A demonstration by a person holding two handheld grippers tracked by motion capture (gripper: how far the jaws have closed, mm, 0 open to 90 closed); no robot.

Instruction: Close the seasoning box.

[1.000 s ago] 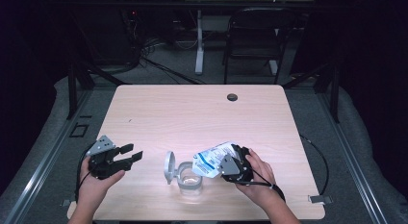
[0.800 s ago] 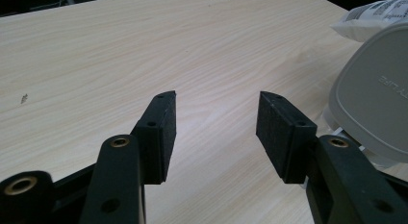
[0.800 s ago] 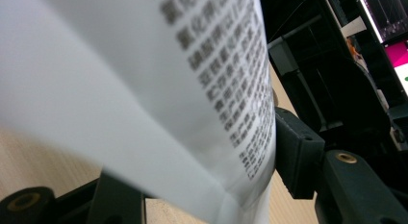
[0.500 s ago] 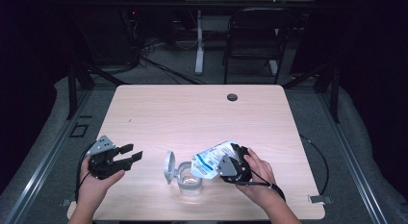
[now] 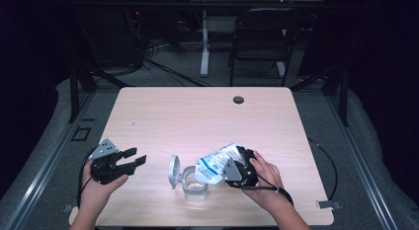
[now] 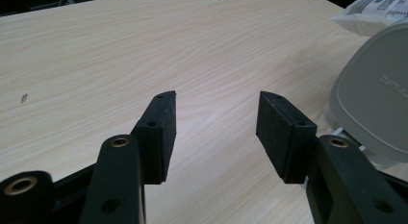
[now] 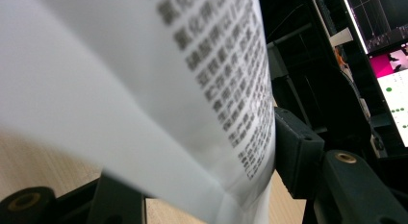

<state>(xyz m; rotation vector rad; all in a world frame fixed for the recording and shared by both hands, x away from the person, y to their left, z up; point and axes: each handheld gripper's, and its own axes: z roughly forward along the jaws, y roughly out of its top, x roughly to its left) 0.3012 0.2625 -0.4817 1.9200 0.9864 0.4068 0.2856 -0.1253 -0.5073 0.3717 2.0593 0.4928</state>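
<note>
The right claw [image 5: 236, 167] is closed on a white printed pouch [image 5: 216, 162]; in the right gripper view the pouch [image 7: 159, 89] lies between its jaws, and one pad presses against the printed side. The claw holds the pouch tilted over a clear container [image 5: 194, 184], which stands near the front edge of the worktop [image 5: 197, 116]. The grey lid [image 5: 174, 172] of the container is hinged open and stands up on the left side.

The left claw [image 5: 132, 159] is open and holds nothing. It hovers well to the left of the container, and in the left gripper view the lid [image 6: 373, 113] is just beside its right jaw.

The step seems to be to pour the contents of the pouch into the container. To do it well, I think the lower corner of the pouch should stay directly over the opening, and the tilt should grow slowly. The left claw could steady the container, because it looks light and may slide. Whether the pouch is already cut open, I cannot tell.
</note>
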